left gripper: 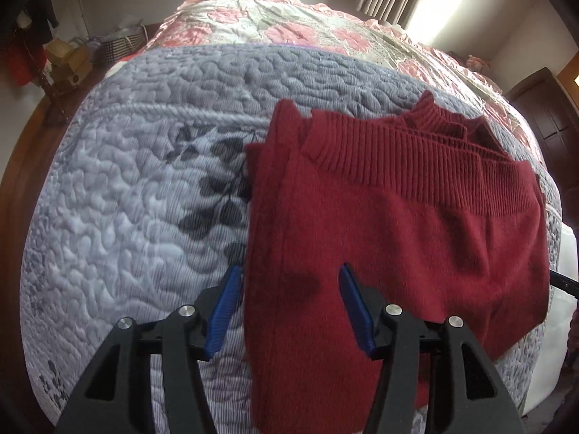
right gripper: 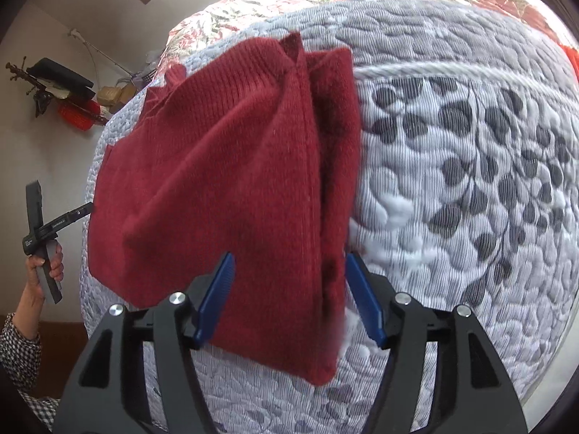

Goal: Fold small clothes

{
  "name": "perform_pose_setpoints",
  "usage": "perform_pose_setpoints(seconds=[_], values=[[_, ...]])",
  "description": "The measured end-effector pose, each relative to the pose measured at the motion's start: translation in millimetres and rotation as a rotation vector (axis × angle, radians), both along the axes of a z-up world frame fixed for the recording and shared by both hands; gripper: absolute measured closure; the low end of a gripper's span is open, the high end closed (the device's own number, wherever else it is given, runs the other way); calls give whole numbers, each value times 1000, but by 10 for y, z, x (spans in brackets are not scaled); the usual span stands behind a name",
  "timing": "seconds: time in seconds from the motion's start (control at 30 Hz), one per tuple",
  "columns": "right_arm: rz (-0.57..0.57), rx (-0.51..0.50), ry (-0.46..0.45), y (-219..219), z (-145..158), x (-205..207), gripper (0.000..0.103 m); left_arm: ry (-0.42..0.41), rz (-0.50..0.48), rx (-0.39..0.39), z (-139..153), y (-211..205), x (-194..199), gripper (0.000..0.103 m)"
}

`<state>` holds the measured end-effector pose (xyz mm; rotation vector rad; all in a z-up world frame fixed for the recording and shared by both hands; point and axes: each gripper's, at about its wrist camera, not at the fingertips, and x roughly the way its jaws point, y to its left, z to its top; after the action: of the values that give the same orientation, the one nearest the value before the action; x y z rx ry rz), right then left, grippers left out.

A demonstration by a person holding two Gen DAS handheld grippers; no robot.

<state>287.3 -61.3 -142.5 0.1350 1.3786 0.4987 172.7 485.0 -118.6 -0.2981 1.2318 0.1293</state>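
Note:
A dark red knitted sweater (left gripper: pixel 391 238) lies folded on a grey quilted bedspread (left gripper: pixel 137 188), its ribbed hem and collar at the far end. My left gripper (left gripper: pixel 289 276) hovers open over the sweater's left edge: one blue pad is above the quilt, the other above the red knit. In the right wrist view the same sweater (right gripper: pixel 231 166) fills the middle, with a lengthwise fold along its right side. My right gripper (right gripper: pixel 290 258) is open with its jaws on either side of the sweater's near right part. Neither gripper holds cloth.
The bedspread (right gripper: pixel 470 181) has dark leaf prints, and a pink floral quilt (left gripper: pixel 289 25) lies beyond it. At the left edge a hand (right gripper: pixel 47 264) in a checked sleeve holds the other tool. Boxes and a basket (left gripper: pixel 115 45) sit beside the bed, and a dark door (left gripper: pixel 550 108) is far right.

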Motion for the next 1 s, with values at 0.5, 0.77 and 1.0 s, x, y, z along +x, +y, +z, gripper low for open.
perform_pose_setpoints(seconds=[0.5,0.77,1.0], values=[[61,49,103,-278,-85,-563,97,52,2,3,-273,-321,-555,39],[89,-89,144,-166,-354,-594,89,90,1,17,-359,-361,-479,37],[98,-137,-48,4,326,-317,70,-77,29,1,240,-453,-263,39]])
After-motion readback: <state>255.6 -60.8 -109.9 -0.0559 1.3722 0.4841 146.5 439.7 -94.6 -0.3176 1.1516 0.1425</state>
